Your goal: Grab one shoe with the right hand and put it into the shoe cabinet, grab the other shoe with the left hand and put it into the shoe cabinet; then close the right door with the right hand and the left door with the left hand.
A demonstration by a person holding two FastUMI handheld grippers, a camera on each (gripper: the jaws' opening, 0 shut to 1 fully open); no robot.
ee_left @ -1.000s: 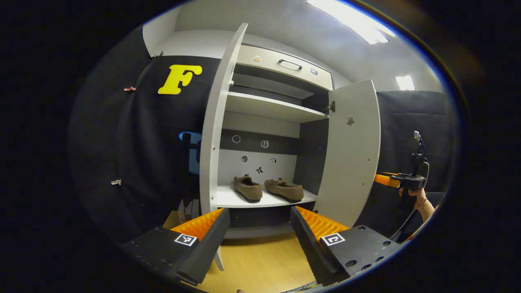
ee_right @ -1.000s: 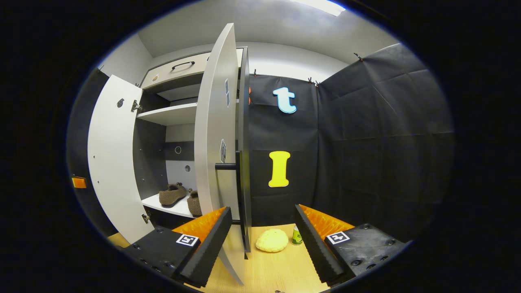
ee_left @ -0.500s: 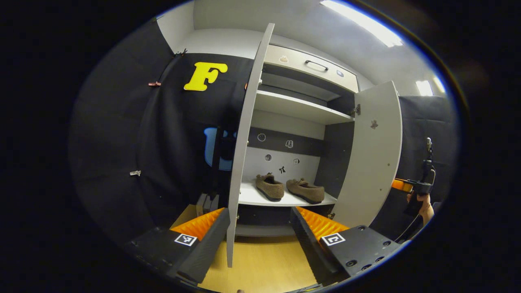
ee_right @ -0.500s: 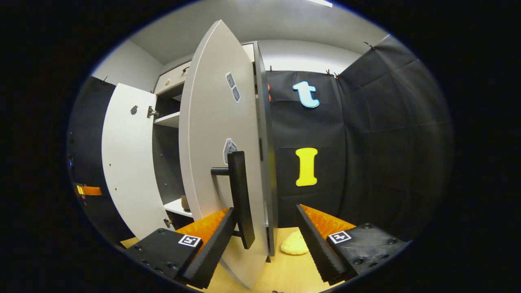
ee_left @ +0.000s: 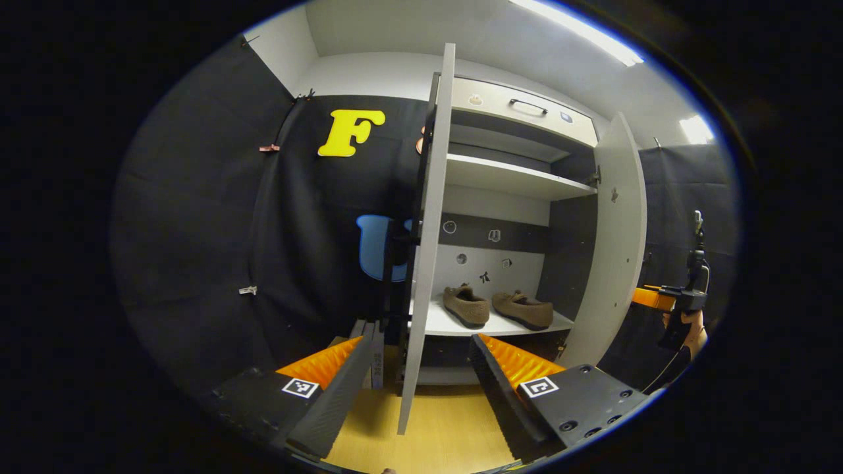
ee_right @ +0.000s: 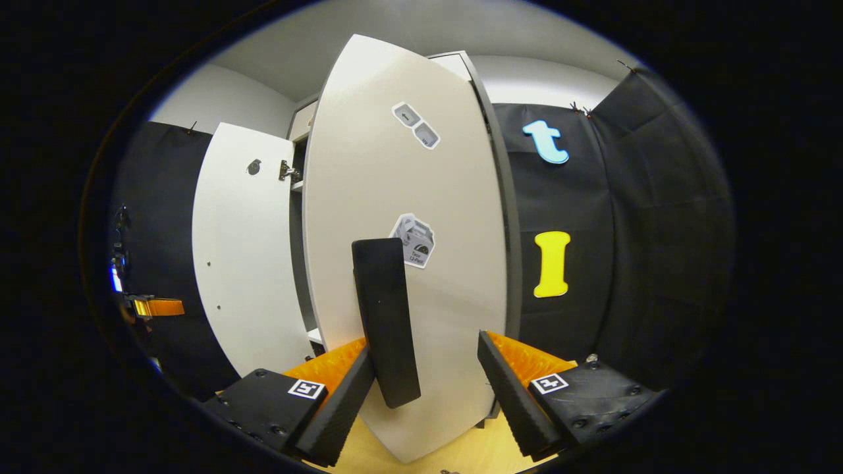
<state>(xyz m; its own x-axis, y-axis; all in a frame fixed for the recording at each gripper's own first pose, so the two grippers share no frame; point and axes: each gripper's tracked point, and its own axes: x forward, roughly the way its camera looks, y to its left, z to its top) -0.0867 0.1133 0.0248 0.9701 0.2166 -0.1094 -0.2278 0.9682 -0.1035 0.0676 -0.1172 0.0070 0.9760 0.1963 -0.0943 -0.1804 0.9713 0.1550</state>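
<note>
Two brown shoes (ee_left: 466, 306) (ee_left: 522, 309) sit side by side on the lower shelf of the white shoe cabinet (ee_left: 514, 178). In the left gripper view the left door (ee_left: 425, 250) stands edge-on straight ahead, in line with the gap of my open left gripper (ee_left: 419, 345). The right door (ee_left: 616, 237) is partly swung in, and my right gripper (ee_left: 652, 297) is behind it in a hand (ee_left: 685, 329). In the right gripper view the right door's outer face (ee_right: 408, 184) is close ahead. Its black handle (ee_right: 385, 316) hangs between the fingers of my open right gripper (ee_right: 425, 345).
The wooden floor (ee_left: 448, 428) runs up to the cabinet base. A drawer with a dark handle (ee_left: 527, 105) tops the cabinet. Some flat boxes (ee_left: 372, 342) lean behind the left door. The left door's inner face (ee_right: 244, 250) and my left gripper (ee_right: 155, 306) stand at the left.
The right door has swung further toward shut as my right gripper closed in on its handle. My left gripper has shifted left, so the left door now shows edge-on.
</note>
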